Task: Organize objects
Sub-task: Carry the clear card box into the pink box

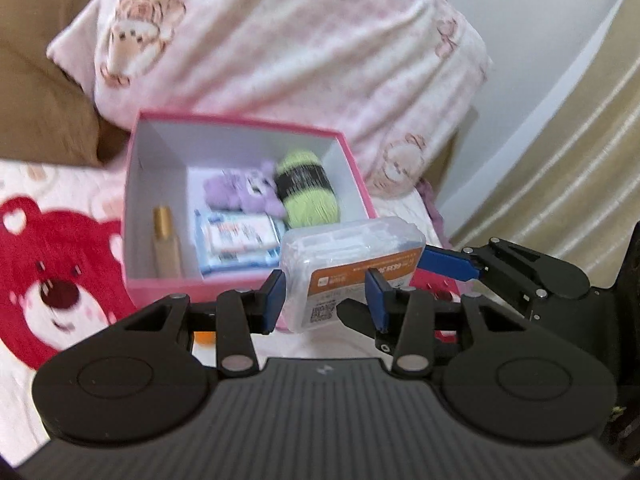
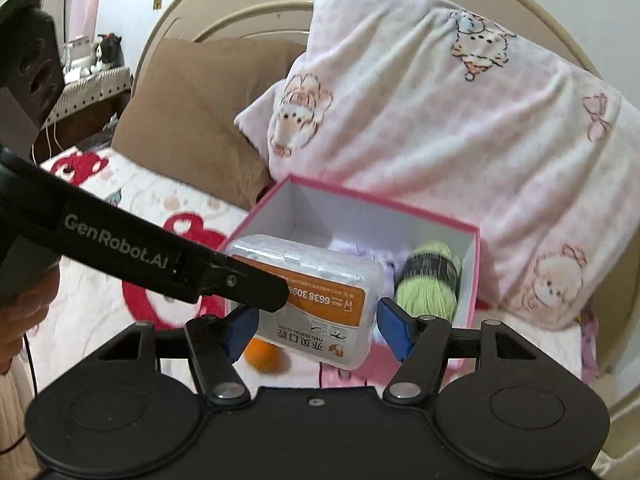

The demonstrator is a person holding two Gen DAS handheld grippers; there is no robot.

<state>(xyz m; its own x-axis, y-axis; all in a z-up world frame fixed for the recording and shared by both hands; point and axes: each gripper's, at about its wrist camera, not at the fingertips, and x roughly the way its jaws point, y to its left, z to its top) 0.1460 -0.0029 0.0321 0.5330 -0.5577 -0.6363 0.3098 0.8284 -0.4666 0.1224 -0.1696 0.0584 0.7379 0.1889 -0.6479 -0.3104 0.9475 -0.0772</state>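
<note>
- Left gripper (image 1: 326,300): clamped on the clear plastic case (image 1: 352,264), raised in front of the pink box (image 1: 160,280).
- Right gripper (image 2: 316,330): jaws straddle the case; contact cannot be told.

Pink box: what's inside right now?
Inside the pink box: green yarn ball, purple plush, blue-white packet, gold-capped bottle. The held clear case covers the near right corner.

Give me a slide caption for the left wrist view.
Left tongs hold a clear plastic case above the open pink box.
</note>
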